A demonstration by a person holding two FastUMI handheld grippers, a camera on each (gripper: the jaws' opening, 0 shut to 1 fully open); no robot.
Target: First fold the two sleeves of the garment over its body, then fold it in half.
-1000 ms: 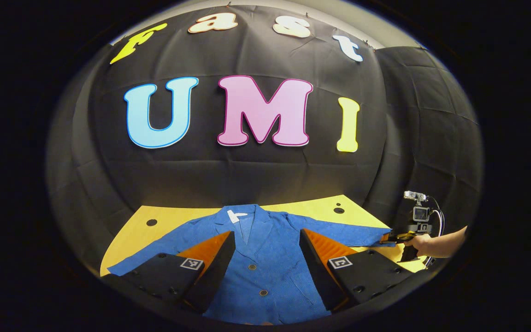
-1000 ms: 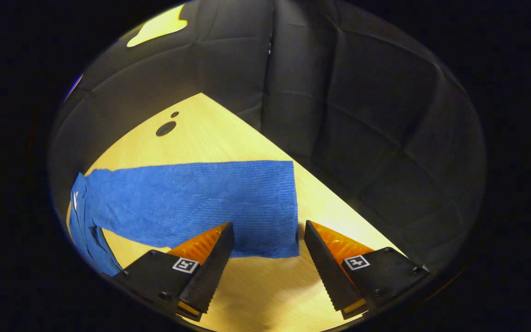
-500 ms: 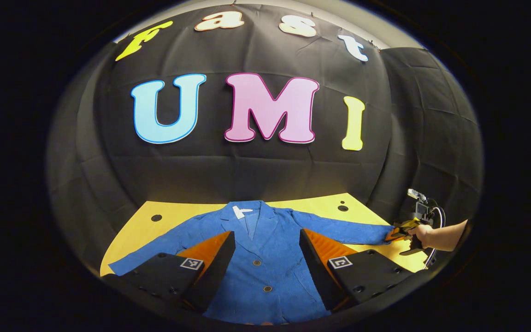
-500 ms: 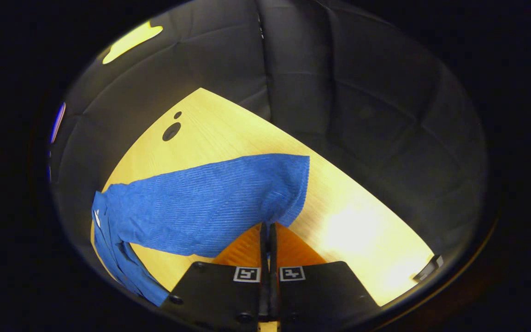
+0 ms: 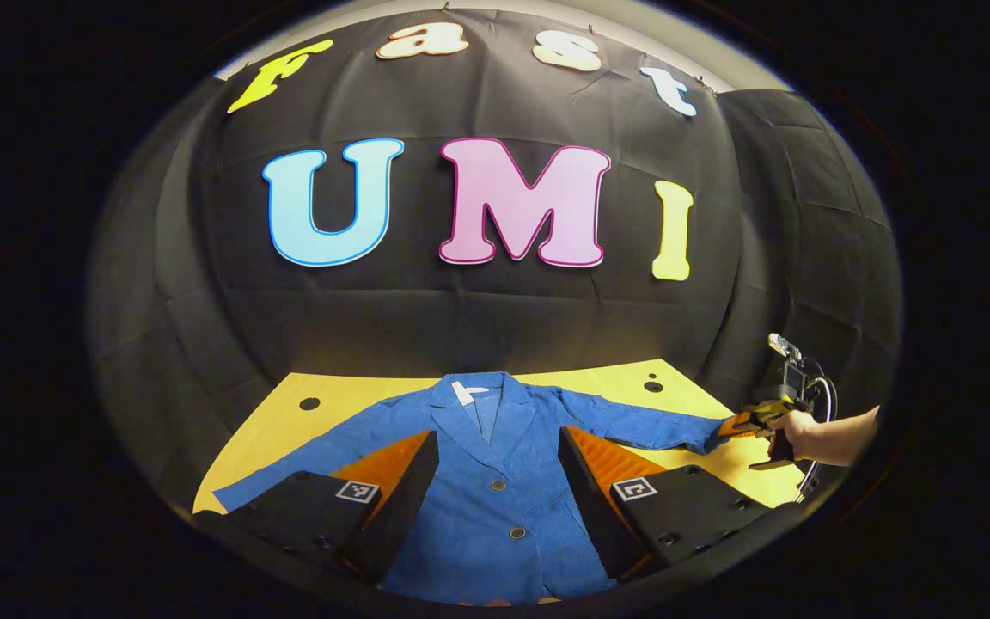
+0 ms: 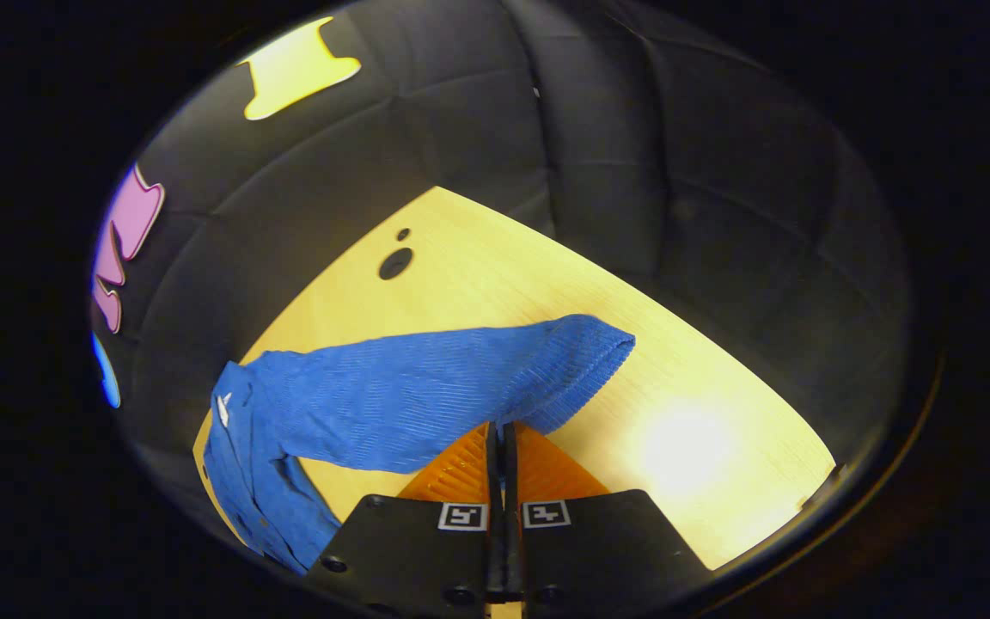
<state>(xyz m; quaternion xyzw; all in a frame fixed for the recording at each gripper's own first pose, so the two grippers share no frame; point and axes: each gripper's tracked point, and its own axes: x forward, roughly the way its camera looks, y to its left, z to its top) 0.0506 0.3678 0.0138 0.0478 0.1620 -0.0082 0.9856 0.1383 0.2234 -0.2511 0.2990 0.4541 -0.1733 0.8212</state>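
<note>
blue jacket (image 5: 495, 481) lies face up and spread flat on the yellow table (image 5: 607, 383), collar toward the booth wall, both sleeves out to the sides. right gripper (image 6: 502, 434) has its fingers pressed together on the cuff end of the right sleeve (image 6: 426, 400); in the right gripper view the cuff is lifted off the table and the sleeve sags back toward the shoulder. in the left gripper view that gripper sits at the far end of the sleeve, held by a hand (image 5: 796, 430). left gripper (image 5: 495, 481) hovers over the jacket front with fingers spread wide, holding nothing; left sleeve (image 5: 306, 464) is flat on the table, not yet folded. judgement: first sleeve fold is just starting. risks: the pinch looks like it is near the cuff edge only, so fabric could slip out mid-swing. a low carry would drag the shoulder and shift the whole body, since nothing pins it. sleeve could also land twisted or bunched over the lapel.
</note>
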